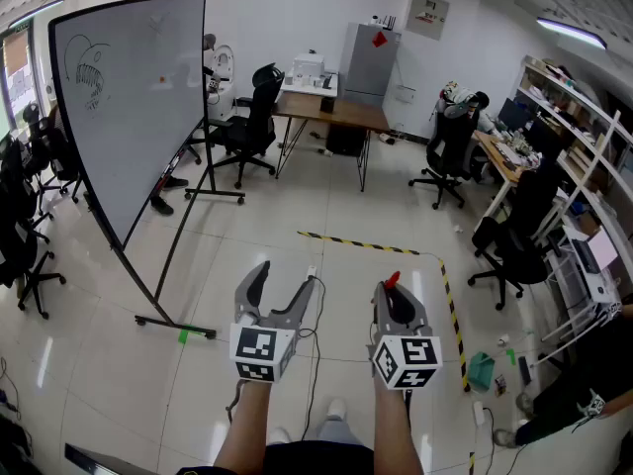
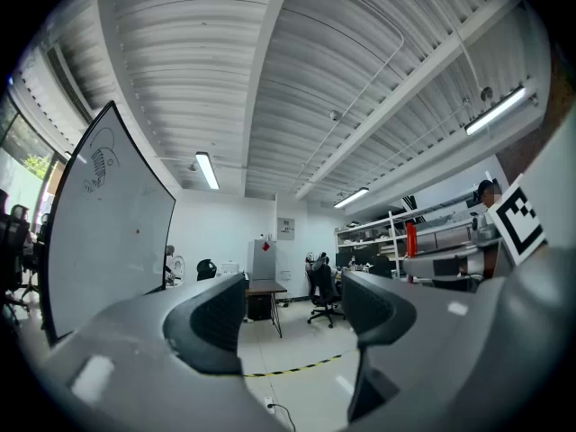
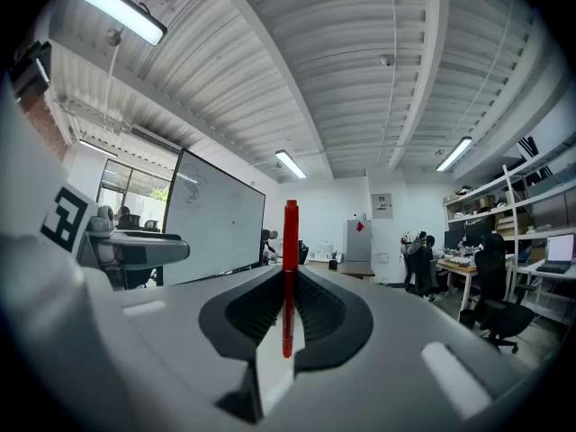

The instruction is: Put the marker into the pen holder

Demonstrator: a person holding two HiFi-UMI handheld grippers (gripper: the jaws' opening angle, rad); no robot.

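The right gripper [image 1: 396, 295] is clamping a red marker [image 3: 290, 241] upright between its jaws, while the left gripper [image 1: 285, 281] (level beside it) is gaping empty.

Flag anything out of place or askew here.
Little stands out. The red marker stands upright, clamped in the right gripper; the left gripper is open and empty. A teal bag-like item lies loose on the floor by the striped tape. No pen holder shows.

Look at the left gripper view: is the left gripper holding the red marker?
No, the left gripper is open with nothing between its jaws; the red marker is clamped in the right gripper.
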